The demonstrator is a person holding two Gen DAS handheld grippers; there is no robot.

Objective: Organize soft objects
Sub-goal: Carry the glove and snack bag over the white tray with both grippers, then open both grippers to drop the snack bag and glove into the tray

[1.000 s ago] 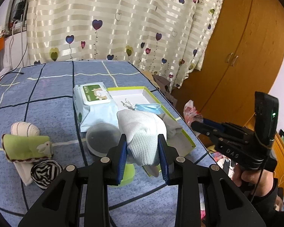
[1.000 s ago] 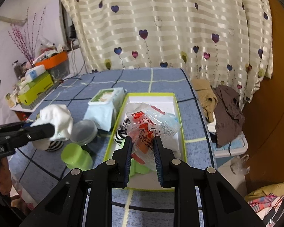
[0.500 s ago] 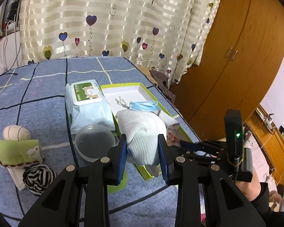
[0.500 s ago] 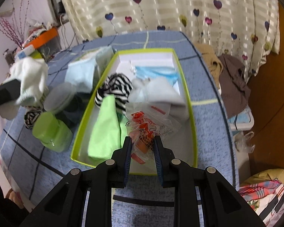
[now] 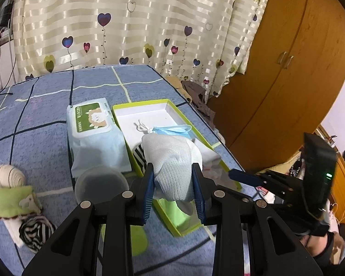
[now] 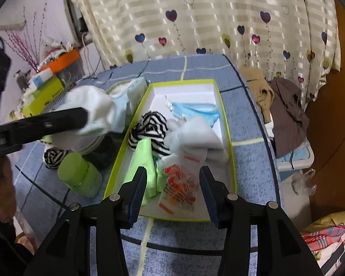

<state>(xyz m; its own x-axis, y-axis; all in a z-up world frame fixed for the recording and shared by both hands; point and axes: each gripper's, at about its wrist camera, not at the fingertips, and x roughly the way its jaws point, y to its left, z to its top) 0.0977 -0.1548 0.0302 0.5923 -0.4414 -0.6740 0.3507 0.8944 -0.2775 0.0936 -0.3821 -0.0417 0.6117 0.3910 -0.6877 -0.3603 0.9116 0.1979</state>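
Note:
My left gripper (image 5: 173, 185) is shut on a white sock (image 5: 172, 158) and holds it above the near left edge of the green-rimmed box (image 5: 172, 105). The sock also shows in the right wrist view (image 6: 92, 112). My right gripper (image 6: 173, 188) is open just above the box's near end (image 6: 184, 218). A clear packet with orange contents (image 6: 179, 184) lies in the box between its fingers. The box also holds a striped sock (image 6: 149, 126), a green cloth (image 6: 142, 163), a white cloth (image 6: 197, 135) and a blue face mask (image 6: 193, 110).
A wet-wipes pack (image 5: 92, 133), a clear lid (image 5: 101, 184), a green cup (image 6: 80, 174), a green cloth roll (image 5: 9, 200), a striped sock (image 5: 34, 232) and a cream roll (image 5: 8, 176) lie left of the box. Clothes (image 6: 285, 115) hang off the right table edge.
My right gripper lowered the packet into the box's near end and opened, letting it go. My left gripper carried the white sock to the right, toward the box.

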